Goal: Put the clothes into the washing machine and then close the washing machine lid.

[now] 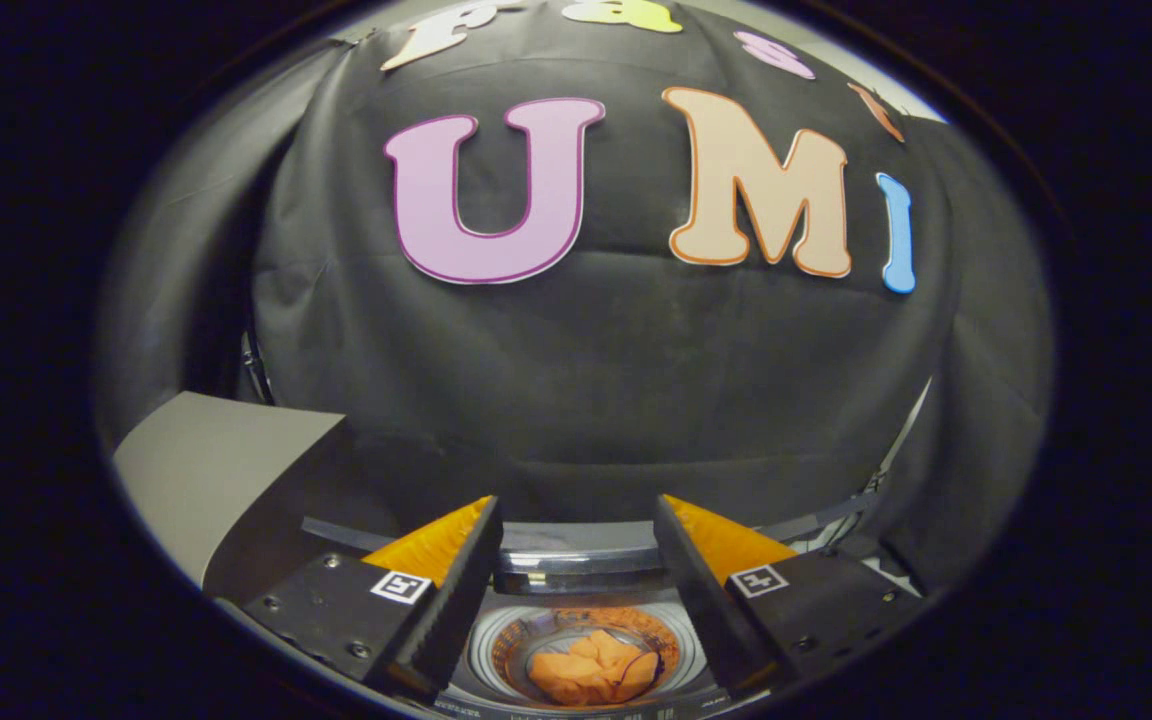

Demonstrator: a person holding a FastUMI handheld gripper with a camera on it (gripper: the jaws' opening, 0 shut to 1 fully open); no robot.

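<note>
An orange garment lies crumpled inside the round drum of a top-loading washing machine, seen from above between my fingers. My gripper hangs above the machine's opening with its fingers spread wide and nothing between them. The machine's lid stands raised at the back of the opening, just beyond the fingertips, with its dark glossy edge toward me.
A grey flat panel sits to the left of the machine. Black cloth hangs close behind the machine as the booth's wall. A metal frame bar runs down on the right.
</note>
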